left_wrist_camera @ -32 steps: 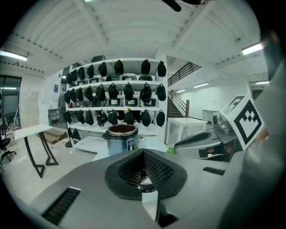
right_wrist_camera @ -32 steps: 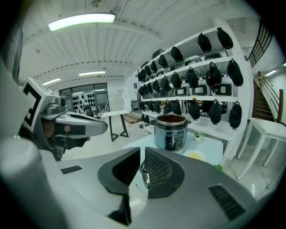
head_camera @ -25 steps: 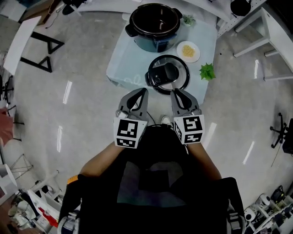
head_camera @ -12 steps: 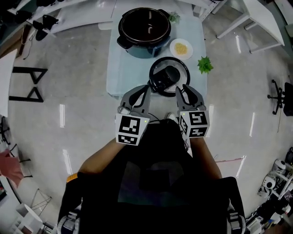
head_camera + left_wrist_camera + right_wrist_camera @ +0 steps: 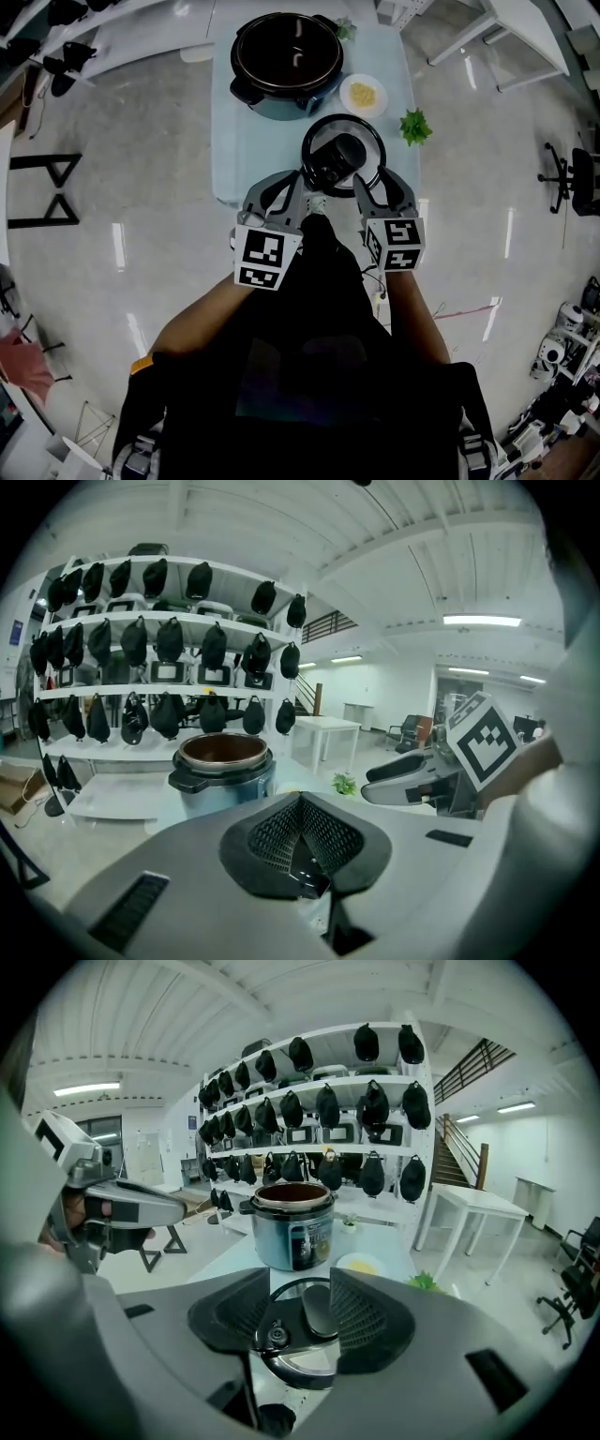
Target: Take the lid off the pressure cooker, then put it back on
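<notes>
The pressure cooker (image 5: 286, 52) stands open at the far end of the light-blue table (image 5: 253, 141), its dark pot bare. Its lid (image 5: 342, 155), black-handled with a metal rim, lies flat on the table nearer me. My right gripper (image 5: 370, 186) hovers at the lid's near right edge. In the right gripper view the lid (image 5: 302, 1340) shows through the gap of the right gripper (image 5: 300, 1327), whose jaws have just been opening; the pads touch nothing. My left gripper (image 5: 300, 186) sits at the lid's near left edge, and the left gripper (image 5: 302, 850) has its pads together.
A small plate of yellow food (image 5: 364, 94) and a green plant (image 5: 412, 125) sit right of the cooker and lid. White tables (image 5: 506, 28) stand at the back right, shelves hung with dark bags (image 5: 319, 1101) behind the table. Shiny floor surrounds the table.
Both grippers have moved forward to the near edge of the lid. The right jaws have spread apart. The lid and cooker have stayed in place.
</notes>
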Demonstrator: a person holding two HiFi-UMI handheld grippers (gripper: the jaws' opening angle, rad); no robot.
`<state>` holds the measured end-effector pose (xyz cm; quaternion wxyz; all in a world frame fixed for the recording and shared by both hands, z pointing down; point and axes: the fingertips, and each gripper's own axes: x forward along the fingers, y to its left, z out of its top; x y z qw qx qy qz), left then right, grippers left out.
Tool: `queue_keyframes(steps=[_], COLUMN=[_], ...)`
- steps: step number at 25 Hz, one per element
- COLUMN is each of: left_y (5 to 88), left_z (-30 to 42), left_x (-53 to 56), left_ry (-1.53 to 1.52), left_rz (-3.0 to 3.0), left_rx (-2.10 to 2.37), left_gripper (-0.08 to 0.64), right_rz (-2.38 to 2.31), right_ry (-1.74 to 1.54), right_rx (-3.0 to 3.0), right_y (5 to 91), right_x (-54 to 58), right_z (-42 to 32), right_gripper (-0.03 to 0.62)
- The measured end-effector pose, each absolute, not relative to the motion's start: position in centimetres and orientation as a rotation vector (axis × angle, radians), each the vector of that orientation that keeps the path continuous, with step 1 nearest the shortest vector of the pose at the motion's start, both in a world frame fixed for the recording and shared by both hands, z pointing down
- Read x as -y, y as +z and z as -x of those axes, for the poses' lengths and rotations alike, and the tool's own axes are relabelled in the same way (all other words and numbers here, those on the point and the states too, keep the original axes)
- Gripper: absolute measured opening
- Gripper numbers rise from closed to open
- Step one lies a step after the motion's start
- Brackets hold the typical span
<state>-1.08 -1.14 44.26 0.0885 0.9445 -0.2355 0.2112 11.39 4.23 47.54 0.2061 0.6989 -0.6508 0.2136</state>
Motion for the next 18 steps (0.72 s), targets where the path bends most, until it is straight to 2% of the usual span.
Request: queue_keyframes(steps=[18], left_y=[52.2], left_z=[0.1], left_x=[5.9], left_ry=[0.828], left_rz=[-2.651], left_rx=[0.753], left_gripper=[0.008], right_rz=[-1.729], right_ry=[0.68], right_rx=[1.846], right_y=[58.8], right_x=[2.0], right_z=[-14.0], right_gripper=[0.285])
